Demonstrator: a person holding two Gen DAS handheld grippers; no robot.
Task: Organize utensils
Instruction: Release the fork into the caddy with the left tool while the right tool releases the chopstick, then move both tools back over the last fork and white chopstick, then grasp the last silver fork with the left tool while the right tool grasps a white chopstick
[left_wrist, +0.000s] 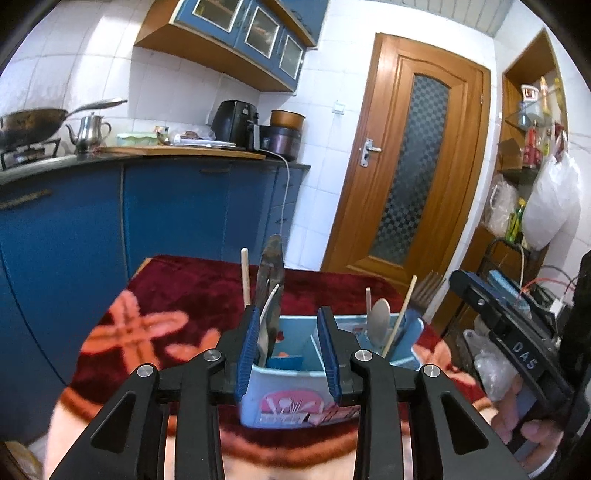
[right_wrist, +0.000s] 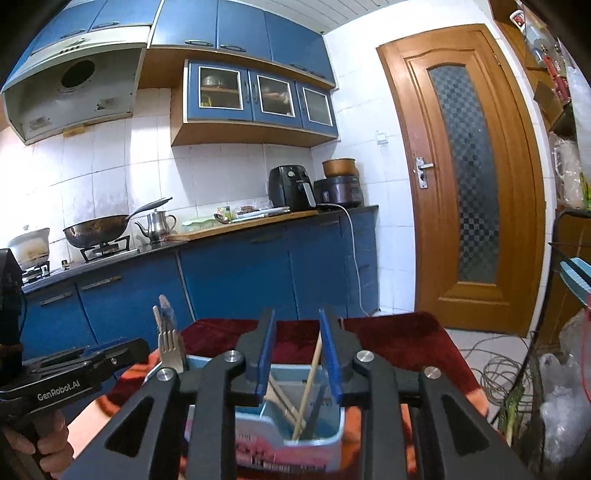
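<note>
A light blue utensil holder (left_wrist: 295, 397) with compartments stands on the red patterned cloth (left_wrist: 177, 291). Its left compartment holds a knife (left_wrist: 272, 280), a fork and a wooden stick; its right compartment holds a metal spoon (left_wrist: 379, 322) and chopsticks (left_wrist: 400, 314). My left gripper (left_wrist: 288, 354) is open, its blue pads on either side of the holder's left half. My right gripper (right_wrist: 298, 358) is open above the holder (right_wrist: 295, 448), with a chopstick (right_wrist: 308, 387) standing between its fingers, untouched. The fork (right_wrist: 170, 349) shows at the left there.
Blue kitchen cabinets with a counter (right_wrist: 221, 229) carry a wok, a kettle, an air fryer and a rice cooker. A wooden door (right_wrist: 465, 177) stands at the right. Shelves, plastic bags and cables (right_wrist: 509, 373) crowd the right side by the table.
</note>
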